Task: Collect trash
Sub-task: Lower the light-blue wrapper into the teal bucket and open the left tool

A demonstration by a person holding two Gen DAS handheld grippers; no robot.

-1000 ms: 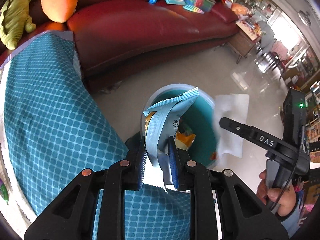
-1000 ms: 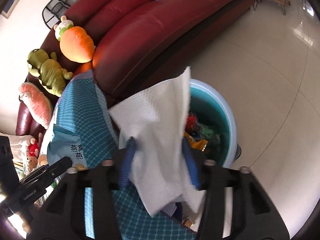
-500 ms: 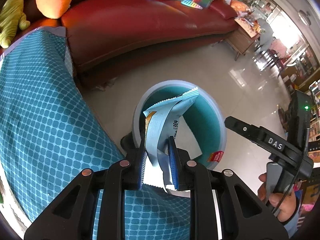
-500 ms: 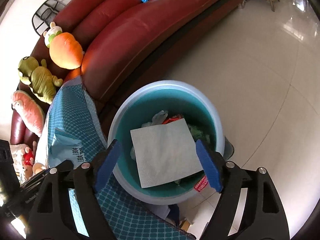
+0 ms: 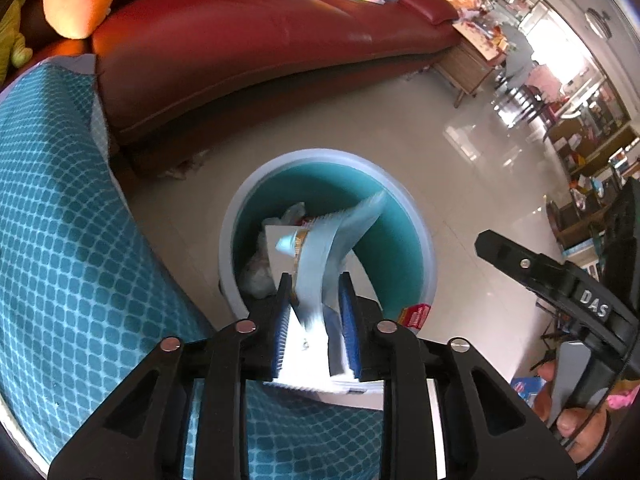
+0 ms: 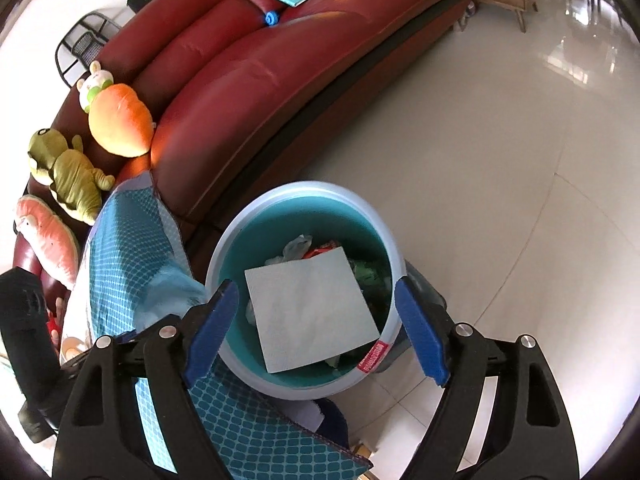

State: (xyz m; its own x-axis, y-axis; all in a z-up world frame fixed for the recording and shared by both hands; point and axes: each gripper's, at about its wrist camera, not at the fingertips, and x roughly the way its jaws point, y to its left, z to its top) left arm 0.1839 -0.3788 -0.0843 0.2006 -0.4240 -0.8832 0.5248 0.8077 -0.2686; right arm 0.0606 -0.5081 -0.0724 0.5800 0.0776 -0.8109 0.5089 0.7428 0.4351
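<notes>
A round teal bin (image 5: 424, 240) with a pale rim stands on the floor below both grippers. My left gripper (image 5: 314, 292) hangs over its near edge, jaws opening. A light blue snack wrapper (image 5: 320, 256) stands blurred between the blue pads, tipping forward over the bin, and the pads look clear of it. My right gripper (image 6: 316, 286) is wide open above the bin (image 6: 224, 248) with nothing in it. A white paper towel (image 6: 312, 308) lies flat on the trash inside. One black finger (image 5: 520, 260) of the right gripper shows at the right of the left wrist view.
A teal patterned cloth (image 5: 60, 240) covers a surface at the left, right against the bin. A dark red sofa (image 6: 248, 80) with plush toys (image 6: 116, 120) and books curves behind. Pale tiled floor (image 6: 500, 160) spreads to the right. A hand (image 5: 576, 420) holds the right gripper.
The paper towel left the right gripper and dropped into the bin as the jaws spread wide. The left gripper moved over the bin; its jaws widened and the wrapper tips forward.
</notes>
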